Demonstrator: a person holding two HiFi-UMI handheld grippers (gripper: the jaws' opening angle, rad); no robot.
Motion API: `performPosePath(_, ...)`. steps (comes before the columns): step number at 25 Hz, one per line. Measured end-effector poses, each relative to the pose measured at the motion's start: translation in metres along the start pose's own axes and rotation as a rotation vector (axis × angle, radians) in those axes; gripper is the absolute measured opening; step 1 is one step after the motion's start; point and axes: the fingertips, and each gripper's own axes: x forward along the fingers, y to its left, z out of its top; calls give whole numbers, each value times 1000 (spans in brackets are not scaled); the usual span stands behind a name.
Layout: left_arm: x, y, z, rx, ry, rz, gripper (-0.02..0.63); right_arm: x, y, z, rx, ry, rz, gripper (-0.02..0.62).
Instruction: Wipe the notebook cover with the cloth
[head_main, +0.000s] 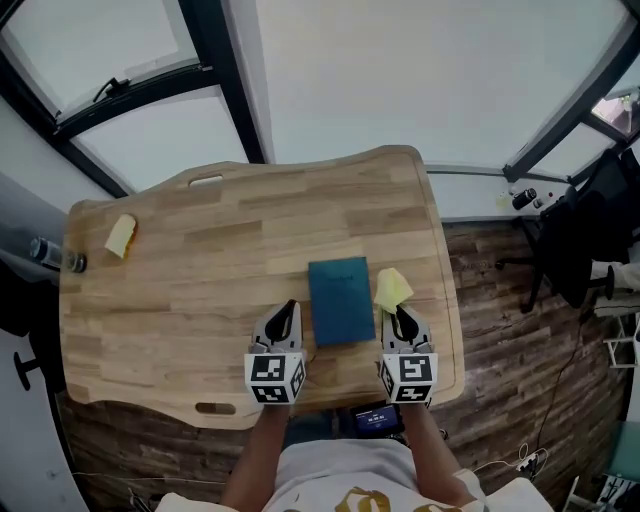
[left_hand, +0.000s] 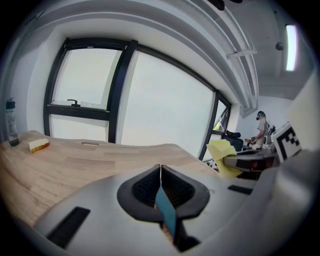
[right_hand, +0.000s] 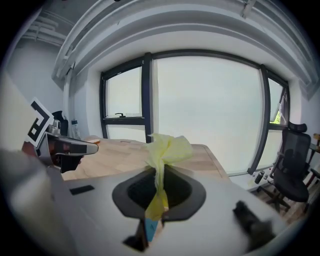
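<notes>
A dark blue notebook (head_main: 340, 300) lies flat on the wooden table (head_main: 200, 290), near its front edge. My left gripper (head_main: 285, 318) hovers just left of the notebook's near corner, jaws shut; in the left gripper view (left_hand: 160, 169) only a thin blue sliver shows in the slit. At the notebook's right edge my right gripper (head_main: 402, 322) is shut on a crumpled yellow cloth (head_main: 392, 289), which sticks up from between the pads (right_hand: 167, 149). The left gripper view also catches the cloth (left_hand: 221, 154) at the right.
A yellow sponge (head_main: 120, 236) and a bottle (head_main: 55, 256) sit at the table's far left; both show in the left gripper view, sponge (left_hand: 38, 145), bottle (left_hand: 11, 128). A black office chair (head_main: 580, 240) stands on the floor to the right. Windows lie beyond the table.
</notes>
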Motion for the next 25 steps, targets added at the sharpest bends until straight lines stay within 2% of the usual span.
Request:
performPosePath(5,19,-2,-10,-63,28,-10,15,26,-6,-4,3,20,60,37)
performPosePath(15,52,3,-38,-98,113,11,15,58,-13,-25,1,87,106,37)
performPosePath(25,72,8,-70,-170,209,-4,17,84,8,-51,-19,182,207,37)
